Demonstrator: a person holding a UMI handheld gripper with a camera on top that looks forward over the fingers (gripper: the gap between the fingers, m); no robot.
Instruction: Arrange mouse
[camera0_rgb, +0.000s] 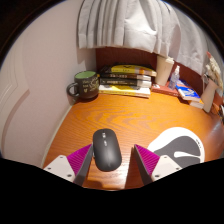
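Note:
A black computer mouse (107, 149) lies on the wooden table (120, 115), standing between my two fingers with a gap at each side. My gripper (113, 163) is open, its magenta pads (80, 160) flanking the mouse's rear half. A round white and black mouse pad (181, 148) lies on the table to the right, just beyond the right finger.
A dark green mug (85, 85) stands at the far left. A stack of books (126, 79) lies at the back middle. Small boxes and items (195, 90) sit at the back right. A white curtain (130, 25) hangs behind the table.

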